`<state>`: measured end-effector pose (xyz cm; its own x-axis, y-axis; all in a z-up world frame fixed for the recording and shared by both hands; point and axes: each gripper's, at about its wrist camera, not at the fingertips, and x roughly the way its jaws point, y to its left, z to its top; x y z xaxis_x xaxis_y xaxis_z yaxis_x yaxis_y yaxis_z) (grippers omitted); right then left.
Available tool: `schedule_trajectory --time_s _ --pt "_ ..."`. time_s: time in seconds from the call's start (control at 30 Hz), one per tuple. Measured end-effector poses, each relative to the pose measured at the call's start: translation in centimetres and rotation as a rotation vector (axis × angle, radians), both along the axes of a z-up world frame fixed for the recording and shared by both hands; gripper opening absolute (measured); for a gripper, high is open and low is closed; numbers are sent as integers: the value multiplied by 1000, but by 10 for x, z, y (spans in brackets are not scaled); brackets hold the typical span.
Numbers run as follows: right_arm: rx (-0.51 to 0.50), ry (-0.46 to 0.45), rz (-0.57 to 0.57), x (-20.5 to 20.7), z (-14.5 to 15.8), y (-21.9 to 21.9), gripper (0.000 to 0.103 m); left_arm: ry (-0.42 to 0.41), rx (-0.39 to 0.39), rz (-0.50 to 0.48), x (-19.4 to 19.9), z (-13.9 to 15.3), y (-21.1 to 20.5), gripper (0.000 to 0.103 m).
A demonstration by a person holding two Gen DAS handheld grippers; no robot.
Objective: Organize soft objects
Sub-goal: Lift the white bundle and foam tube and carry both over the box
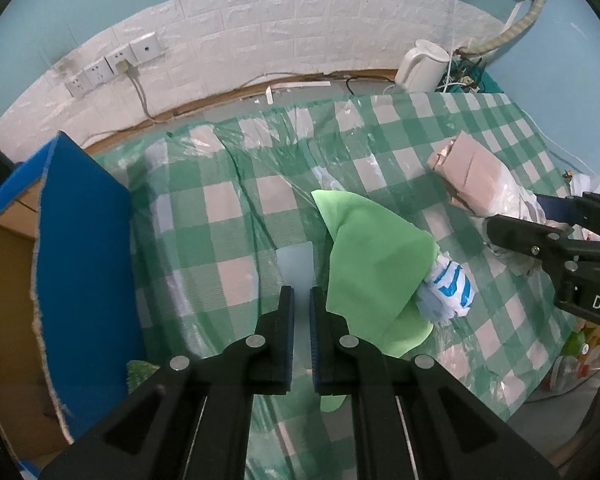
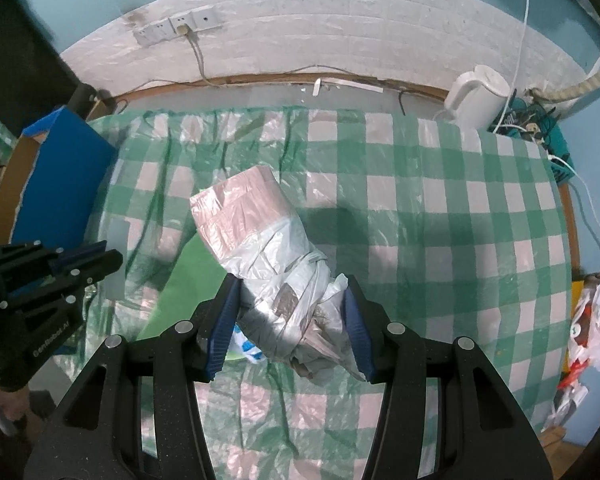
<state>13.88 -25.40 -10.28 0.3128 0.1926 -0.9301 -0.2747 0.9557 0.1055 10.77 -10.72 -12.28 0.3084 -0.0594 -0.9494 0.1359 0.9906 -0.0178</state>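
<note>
A pink bundle wrapped in a knotted white plastic bag (image 2: pixel 260 236) lies on the green-checked table; it also shows in the left wrist view (image 1: pixel 476 176). My right gripper (image 2: pixel 290 300) is open, its blue-padded fingers on either side of the bag's knotted end. A green cloth (image 1: pixel 372 264) lies mid-table with a small white-and-blue bundle (image 1: pixel 446 290) against its right edge. My left gripper (image 1: pixel 302 292) is nearly shut and empty, just left of the green cloth.
A blue-lined cardboard box (image 1: pixel 80 240) stands at the table's left edge. A white kettle (image 2: pixel 478 94) and tangled cables sit at the back right. Wall sockets (image 2: pixel 180 26) are on the white brick wall. Bags hang off the right side (image 2: pixel 592 320).
</note>
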Motion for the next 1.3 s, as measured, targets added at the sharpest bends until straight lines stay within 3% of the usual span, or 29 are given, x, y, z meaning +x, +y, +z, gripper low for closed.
schedule_trajectory --time_s 0.6,1.3 --pt "41 -73 84 -23 48 48 51 -105 21 24 -31 54 24 7" --pt "74 -85 234 -40 74 142 51 -155 49 115 -68 81 96 7"
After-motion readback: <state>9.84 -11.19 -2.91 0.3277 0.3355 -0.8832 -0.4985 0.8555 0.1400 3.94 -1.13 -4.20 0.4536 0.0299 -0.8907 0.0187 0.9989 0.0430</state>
